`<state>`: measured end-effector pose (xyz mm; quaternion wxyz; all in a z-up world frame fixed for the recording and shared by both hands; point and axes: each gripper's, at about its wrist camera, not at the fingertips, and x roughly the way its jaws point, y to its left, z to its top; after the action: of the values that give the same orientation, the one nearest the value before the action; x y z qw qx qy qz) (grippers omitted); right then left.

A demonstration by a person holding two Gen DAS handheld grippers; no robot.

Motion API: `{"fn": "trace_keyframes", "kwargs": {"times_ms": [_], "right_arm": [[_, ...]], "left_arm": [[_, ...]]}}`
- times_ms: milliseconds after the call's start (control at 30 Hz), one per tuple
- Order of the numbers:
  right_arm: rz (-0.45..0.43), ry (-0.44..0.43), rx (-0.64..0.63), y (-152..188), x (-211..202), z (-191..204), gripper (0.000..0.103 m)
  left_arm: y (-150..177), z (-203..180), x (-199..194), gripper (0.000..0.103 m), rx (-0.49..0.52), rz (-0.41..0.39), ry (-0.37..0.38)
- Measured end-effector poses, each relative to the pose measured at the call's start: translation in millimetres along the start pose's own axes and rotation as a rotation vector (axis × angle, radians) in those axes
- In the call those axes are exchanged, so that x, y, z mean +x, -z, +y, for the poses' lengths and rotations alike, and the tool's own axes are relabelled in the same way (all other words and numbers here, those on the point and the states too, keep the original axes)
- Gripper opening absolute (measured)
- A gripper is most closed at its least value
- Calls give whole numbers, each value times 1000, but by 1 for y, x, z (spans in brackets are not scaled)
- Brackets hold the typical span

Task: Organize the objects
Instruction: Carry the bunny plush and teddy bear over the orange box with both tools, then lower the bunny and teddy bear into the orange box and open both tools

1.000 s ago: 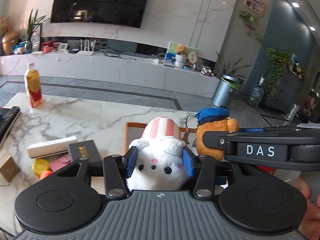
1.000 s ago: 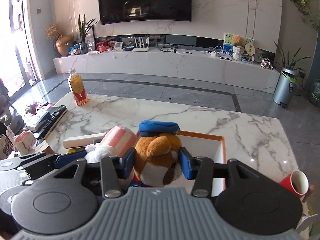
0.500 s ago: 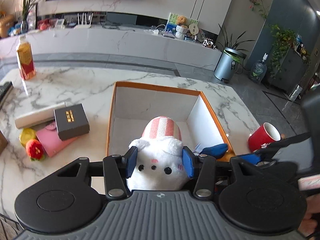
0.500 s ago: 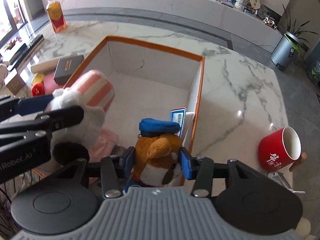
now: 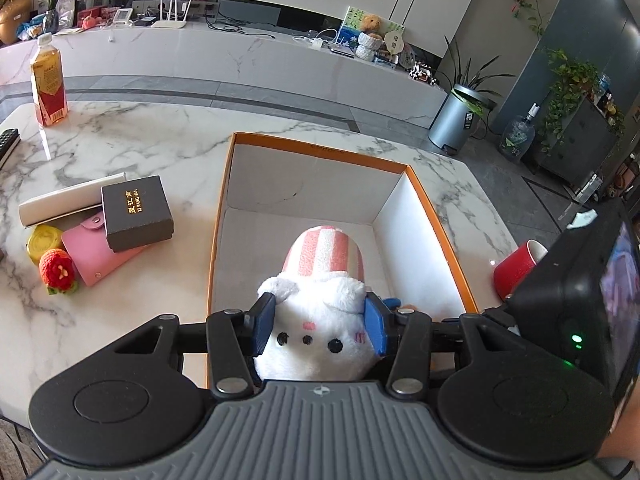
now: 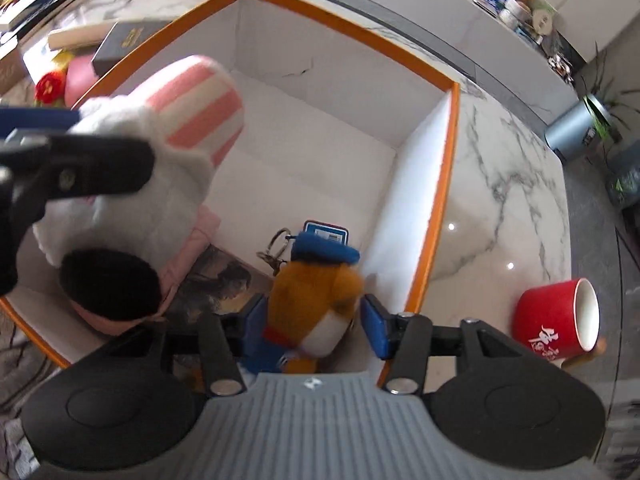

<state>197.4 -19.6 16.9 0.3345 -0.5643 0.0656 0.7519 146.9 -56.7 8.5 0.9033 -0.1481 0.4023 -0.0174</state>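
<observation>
Dropping bear point(image 6: 316, 304) into box point(image 6: 450, 184): right gripper point(image 6: 314, 326) jaws just opening, pads clear of it. Left gripper point(image 5: 318, 330) clenched on bunny point(image 5: 320, 320); release that next.

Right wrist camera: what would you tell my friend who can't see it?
The right gripper, jaws just opened, lowers a brown bear keychain with a blue cap into an orange-rimmed white box. A red mug sits outside.

We see a white plush toy point(image 5: 316, 332) with a pink-and-white striped cap, and a brown bear toy point(image 6: 316, 300) with a blue hat. The box point(image 5: 320, 146) has an orange rim and white inside. At three o'clock stands a red mug point(image 6: 556, 326).
</observation>
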Motion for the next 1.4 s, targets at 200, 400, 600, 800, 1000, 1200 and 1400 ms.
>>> {"fn": "trace_keyframes", "kwargs": {"times_ms": [200, 400, 600, 800, 1000, 1200, 1400], "right_arm": [[-75, -37, 54, 9, -24, -9, 84], [-87, -91, 76, 7, -36, -16, 86], [-83, -92, 65, 4, -31, -13, 87], [-77, -116, 79, -1, -25, -16, 87], [-78, -136, 78, -5, -22, -17, 87], [-68, -140, 68, -5, -17, -19, 87], [-69, -149, 59, -7, -15, -19, 87]], "left_arm": [[-2, -3, 8, 54, 32, 12, 10], [-11, -11, 16, 54, 138, 26, 12], [-21, -10, 23, 54, 223, 56, -21], [-29, -13, 32, 54, 335, 99, -31], [-31, -27, 44, 54, 528, 127, -33], [-34, -36, 55, 54, 740, 158, 2], [-27, -41, 72, 54, 1009, 221, -1]]}}
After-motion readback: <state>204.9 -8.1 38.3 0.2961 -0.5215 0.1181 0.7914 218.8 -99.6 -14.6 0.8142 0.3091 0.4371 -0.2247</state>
